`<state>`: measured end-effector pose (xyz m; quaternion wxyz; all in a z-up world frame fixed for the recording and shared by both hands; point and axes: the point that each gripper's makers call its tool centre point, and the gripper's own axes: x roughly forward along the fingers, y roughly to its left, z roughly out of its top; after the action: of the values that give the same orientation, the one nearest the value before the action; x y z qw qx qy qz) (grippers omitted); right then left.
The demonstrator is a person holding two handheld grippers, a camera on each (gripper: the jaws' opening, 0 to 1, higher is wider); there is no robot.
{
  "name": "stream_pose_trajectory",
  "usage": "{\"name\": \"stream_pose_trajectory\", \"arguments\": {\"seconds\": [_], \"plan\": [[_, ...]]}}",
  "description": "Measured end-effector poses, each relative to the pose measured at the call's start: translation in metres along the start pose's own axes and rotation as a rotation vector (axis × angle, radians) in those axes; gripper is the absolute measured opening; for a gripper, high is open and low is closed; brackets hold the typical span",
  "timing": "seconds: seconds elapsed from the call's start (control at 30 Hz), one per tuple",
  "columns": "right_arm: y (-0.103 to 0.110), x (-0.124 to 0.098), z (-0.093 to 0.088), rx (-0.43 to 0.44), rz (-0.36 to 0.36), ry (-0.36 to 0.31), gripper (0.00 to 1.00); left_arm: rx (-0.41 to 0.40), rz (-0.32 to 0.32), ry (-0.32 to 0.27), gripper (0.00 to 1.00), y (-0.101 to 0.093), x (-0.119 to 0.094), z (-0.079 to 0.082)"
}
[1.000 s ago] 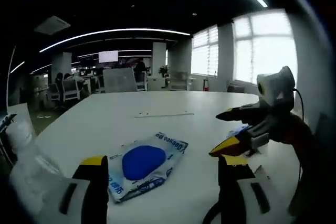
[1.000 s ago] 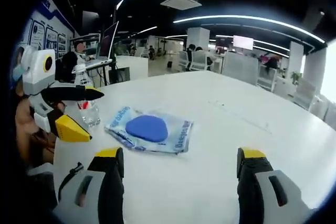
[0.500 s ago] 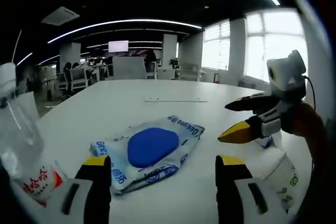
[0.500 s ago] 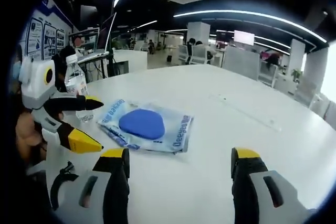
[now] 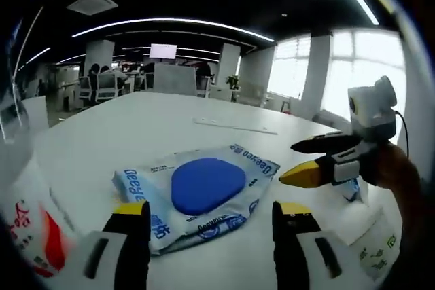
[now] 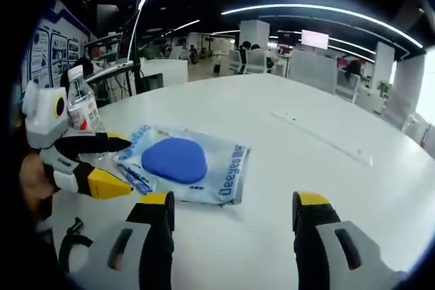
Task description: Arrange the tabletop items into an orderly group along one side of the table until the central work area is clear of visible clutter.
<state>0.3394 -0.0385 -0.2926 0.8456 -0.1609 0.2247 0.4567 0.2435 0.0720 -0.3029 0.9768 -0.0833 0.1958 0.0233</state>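
While both grippers approach the packet, the left gripper point(image 5: 204, 212) and right gripper point(image 6: 231, 205) stand with fingers parted, holding nothing. Just beyond, the blue-padded packet point(image 5: 200, 191) lies mid-worktop point(image 6: 306, 120), ungrasped; next: close on an edge and carry sideways.

The clear plastic pouch with a blue oval inside point(image 5: 201, 191) carries blue lettering that reads roughly "Deeyeo" along its edges (also on the pouch in the right gripper view point(image 6: 183, 166)). The clear plastic bottle's red-and-white label point(image 5: 30, 225) has red characters, unreadable.
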Motion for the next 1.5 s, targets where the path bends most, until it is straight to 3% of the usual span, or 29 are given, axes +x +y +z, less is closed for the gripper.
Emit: {"name": "stream_pose_trajectory", "arguments": {"seconds": [0.23,0.63,0.87,1.03,1.1,1.2,1.27,1.33,1.4,1.47,1.5], "plan": [[-0.007,0.015,0.002,0.024,0.016,0.002,0.60,-0.025,0.014,-0.020,0.68,0.000,0.001,0.000],[-0.008,0.032,-0.011,0.069,0.036,0.022,0.54,-0.066,0.035,-0.045,0.66,0.003,0.003,-0.001],[-0.013,0.037,-0.007,0.073,0.035,0.008,0.49,-0.102,0.125,-0.088,0.64,0.010,-0.002,0.000],[-0.013,0.039,-0.008,0.050,0.037,0.009,0.46,-0.097,0.139,-0.076,0.64,0.012,0.003,-0.001],[-0.010,0.038,-0.011,0.044,0.039,0.013,0.43,-0.047,0.147,-0.047,0.61,0.014,0.004,-0.004],[-0.007,0.039,-0.012,0.054,0.051,0.011,0.37,-0.060,0.142,-0.061,0.53,0.019,0.004,-0.003],[-0.003,0.040,-0.012,0.052,0.063,0.011,0.32,-0.052,0.124,-0.068,0.44,0.021,0.004,-0.003],[0.000,0.041,-0.012,0.043,0.073,0.012,0.28,-0.059,0.158,-0.070,0.34,0.028,0.006,-0.003],[0.004,0.043,-0.012,0.030,0.080,0.016,0.24,-0.025,0.157,-0.070,0.26,0.027,0.009,-0.005],[0.008,0.041,-0.014,0.020,0.083,0.020,0.21,-0.050,0.161,-0.055,0.14,0.029,0.016,-0.013],[0.008,0.041,-0.014,0.019,0.081,0.020,0.20,-0.033,0.168,-0.070,0.13,0.029,0.014,-0.013]]}}
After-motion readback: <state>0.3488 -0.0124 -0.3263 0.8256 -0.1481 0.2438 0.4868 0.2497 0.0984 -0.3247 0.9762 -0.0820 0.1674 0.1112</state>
